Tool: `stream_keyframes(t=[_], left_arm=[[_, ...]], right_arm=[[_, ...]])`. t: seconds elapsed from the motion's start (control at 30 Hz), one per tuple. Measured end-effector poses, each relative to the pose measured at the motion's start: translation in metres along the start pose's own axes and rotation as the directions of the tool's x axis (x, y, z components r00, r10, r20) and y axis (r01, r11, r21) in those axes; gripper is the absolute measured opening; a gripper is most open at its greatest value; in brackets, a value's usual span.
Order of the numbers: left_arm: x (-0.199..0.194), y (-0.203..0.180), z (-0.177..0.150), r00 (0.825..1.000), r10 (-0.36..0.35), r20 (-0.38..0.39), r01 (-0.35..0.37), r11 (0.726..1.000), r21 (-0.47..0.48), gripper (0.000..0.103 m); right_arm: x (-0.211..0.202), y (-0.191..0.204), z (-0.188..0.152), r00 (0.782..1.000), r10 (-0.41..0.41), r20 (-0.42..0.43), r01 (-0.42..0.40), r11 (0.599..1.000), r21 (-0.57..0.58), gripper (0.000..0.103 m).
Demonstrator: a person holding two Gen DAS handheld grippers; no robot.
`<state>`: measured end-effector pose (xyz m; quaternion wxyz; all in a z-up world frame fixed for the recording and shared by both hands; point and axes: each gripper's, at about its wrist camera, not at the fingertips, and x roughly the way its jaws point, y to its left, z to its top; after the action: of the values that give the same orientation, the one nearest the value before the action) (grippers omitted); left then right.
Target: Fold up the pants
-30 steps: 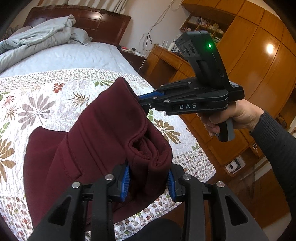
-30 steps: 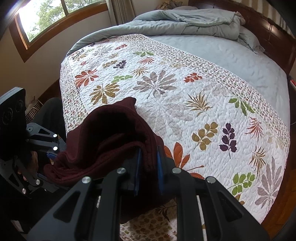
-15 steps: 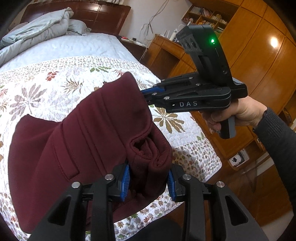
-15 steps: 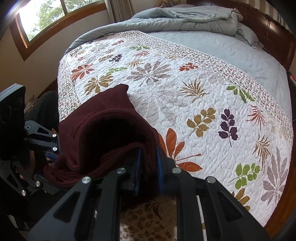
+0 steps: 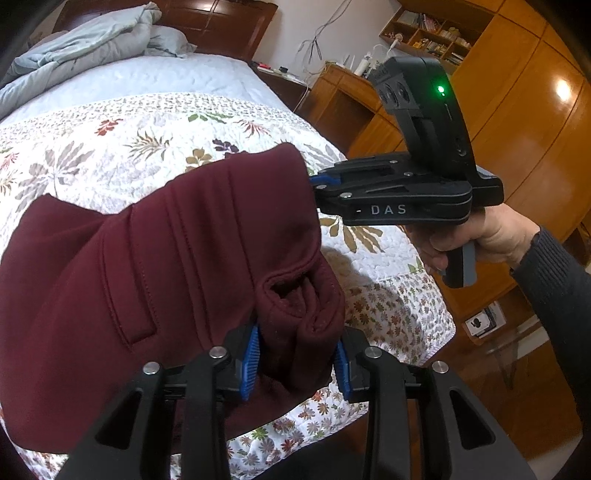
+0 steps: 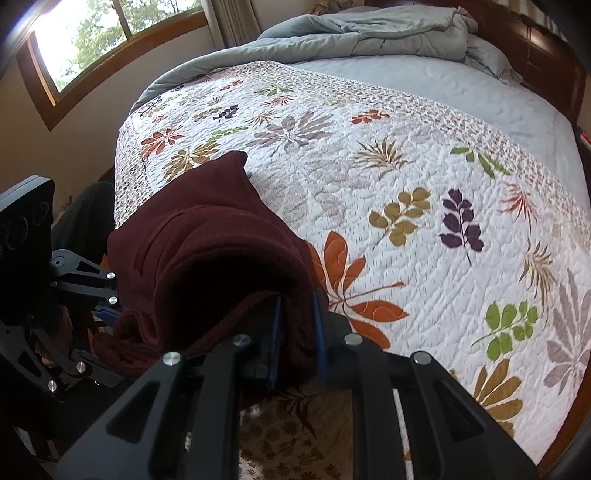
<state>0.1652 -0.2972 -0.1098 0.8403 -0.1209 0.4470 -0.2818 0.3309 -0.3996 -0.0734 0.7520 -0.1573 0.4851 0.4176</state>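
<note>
Dark maroon pants (image 5: 155, 266) hang lifted above the bed, held at two ends of one bunched edge. My left gripper (image 5: 297, 354) is shut on a thick roll of the fabric between its blue pads. My right gripper (image 5: 314, 182) comes in from the right and is shut on the far corner of the same edge. In the right wrist view the right gripper (image 6: 297, 332) clamps a fold of the pants (image 6: 207, 251), and the left gripper (image 6: 107, 314) shows at the far left, gripping the other end. The rest of the cloth droops toward the quilt.
The bed carries a white quilt with leaf prints (image 6: 406, 184). A grey duvet (image 6: 351, 29) is bunched by the dark wooden headboard (image 5: 207, 22). Wooden cabinets (image 5: 517, 122) and a nightstand (image 5: 332, 96) stand right of the bed. A window (image 6: 110, 33) is on the far side.
Both grippers have raised the pants higher and spread the held edge a little. More of the cloth has come off the quilt and hangs free on the left.
</note>
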Motion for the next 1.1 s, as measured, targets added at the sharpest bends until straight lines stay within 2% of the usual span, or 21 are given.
stream_keyframes(t=[0.3, 0.5, 0.53, 0.57, 0.63, 0.73, 0.77, 0.83, 0.9, 0.93, 0.97, 1.0, 1.03, 1.07, 1.1], left_arm=[[0.006, -0.004, -0.005, 1.0, 0.027, -0.002, -0.027, 0.999, 0.017, 0.034], [0.004, -0.006, -0.007, 1.0, 0.03, -0.005, -0.03, 0.999, 0.024, 0.042], [0.002, -0.005, -0.007, 1.0, 0.031, -0.005, -0.031, 0.999, 0.018, 0.044], [-0.002, -0.005, -0.007, 1.0, 0.028, -0.004, -0.028, 1.0, 0.008, 0.047], [-0.012, -0.006, -0.008, 1.0, 0.007, 0.01, -0.007, 1.0, 0.008, 0.059], [-0.043, -0.006, -0.014, 0.997, -0.006, 0.071, 0.003, 0.999, 0.042, 0.067], [-0.053, -0.002, -0.016, 0.996, -0.011, 0.083, 0.008, 0.999, 0.041, 0.067], [-0.07, 0.008, -0.021, 0.995, -0.02, 0.101, 0.017, 0.999, 0.029, 0.071], [-0.086, 0.026, -0.025, 0.994, -0.006, 0.109, 0.006, 1.0, 0.004, 0.072], [-0.091, 0.034, -0.026, 0.994, 0.005, 0.109, -0.004, 1.0, -0.01, 0.073], [-0.096, 0.045, -0.027, 0.994, 0.021, 0.106, -0.018, 1.0, -0.024, 0.073], [-0.098, 0.051, -0.028, 0.994, 0.033, 0.105, -0.03, 0.999, -0.029, 0.073], [-0.1, 0.057, -0.028, 0.993, 0.049, 0.105, -0.045, 0.998, -0.035, 0.073], [-0.104, 0.066, -0.029, 0.992, 0.067, 0.106, -0.062, 0.997, -0.042, 0.073], [-0.106, 0.071, -0.028, 0.992, 0.074, 0.106, -0.07, 0.997, -0.046, 0.073]], right_arm=[[0.003, -0.004, -0.013, 1.0, -0.025, 0.008, 0.025, 0.999, 0.022, 0.021], [-0.002, -0.004, -0.022, 0.995, -0.1, -0.006, 0.1, 0.993, 0.07, 0.037], [-0.003, -0.004, -0.024, 0.995, -0.103, -0.009, 0.104, 0.991, 0.087, 0.048], [-0.005, -0.005, -0.026, 0.995, -0.101, -0.021, 0.102, 0.986, 0.13, 0.066], [-0.009, -0.012, -0.032, 0.995, -0.088, -0.046, 0.096, 0.967, 0.238, 0.077], [-0.021, -0.024, -0.05, 0.997, -0.053, -0.047, 0.068, 0.901, 0.428, 0.081], [-0.029, -0.03, -0.062, 0.999, -0.048, -0.024, 0.053, 0.861, 0.506, 0.082], [-0.041, -0.036, -0.082, 0.998, 0.006, 0.067, -0.047, 0.781, 0.622, 0.083], [-0.049, -0.036, -0.107, 0.976, 0.07, 0.209, -0.2, 0.673, 0.712, 0.09], [-0.049, -0.034, -0.114, 0.962, 0.091, 0.258, -0.256, 0.632, 0.732, 0.093], [-0.047, -0.03, -0.123, 0.933, 0.129, 0.336, -0.347, 0.568, 0.746, 0.093], [-0.043, -0.024, -0.128, 0.909, 0.155, 0.387, -0.407, 0.531, 0.743, 0.093], [-0.038, -0.018, -0.129, 0.889, 0.172, 0.424, -0.449, 0.508, 0.735, 0.095], [-0.029, -0.009, -0.128, 0.884, 0.177, 0.433, -0.46, 0.5, 0.734, 0.095], [-0.02, -0.001, -0.125, 0.889, 0.181, 0.421, -0.452, 0.496, 0.741, 0.095]])
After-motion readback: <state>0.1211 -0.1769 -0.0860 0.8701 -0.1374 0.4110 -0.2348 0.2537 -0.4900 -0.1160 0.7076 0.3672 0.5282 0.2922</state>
